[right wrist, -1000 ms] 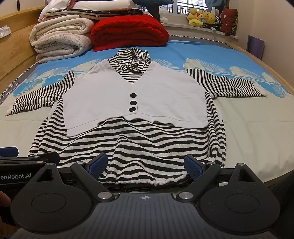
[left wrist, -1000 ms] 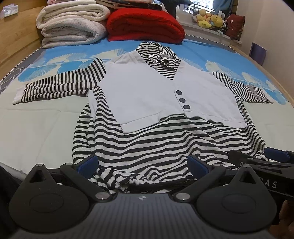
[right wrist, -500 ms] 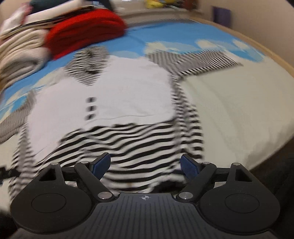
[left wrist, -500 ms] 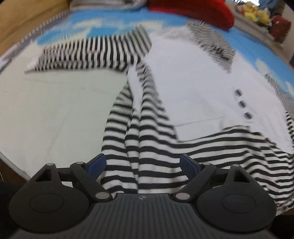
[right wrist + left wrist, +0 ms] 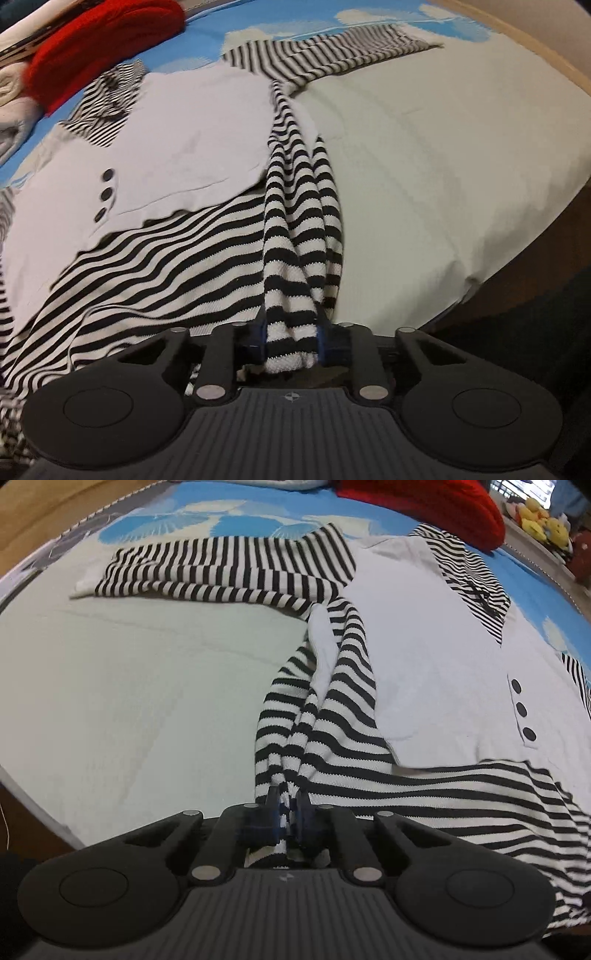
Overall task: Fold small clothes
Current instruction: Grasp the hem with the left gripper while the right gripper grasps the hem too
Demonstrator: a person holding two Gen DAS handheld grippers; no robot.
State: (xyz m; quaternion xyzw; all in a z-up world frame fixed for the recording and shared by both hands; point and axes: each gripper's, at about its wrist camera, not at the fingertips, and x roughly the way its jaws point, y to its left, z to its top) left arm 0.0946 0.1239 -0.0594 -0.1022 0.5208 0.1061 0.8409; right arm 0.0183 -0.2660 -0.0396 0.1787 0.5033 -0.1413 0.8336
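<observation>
A small black-and-white striped top [image 5: 424,664] with a white vest front and three dark buttons lies flat on the bed, sleeves spread. My left gripper [image 5: 288,805] is at the hem's left corner. Its jaws are closing and the pads pinch a bunched fold of striped fabric. In the right wrist view the same top [image 5: 184,129] stretches away. My right gripper [image 5: 291,339] is at the hem's right corner, its jaws closing with a thick bunch of striped fabric pressed between the blue pads. From each grip, folds run up toward the armpit.
The pale green sheet [image 5: 129,701] lies bare beside each sleeve. A red folded blanket [image 5: 424,502] and plush toys [image 5: 543,524] sit at the head of the bed. Folded white quilts [image 5: 11,96] lie far left. The bed's near edge [image 5: 498,266] drops off at right.
Both grippers were open over the middle of the hem. They moved apart to its two corners, sank toward the bed and closed on the striped fabric, which now bunches into folds.
</observation>
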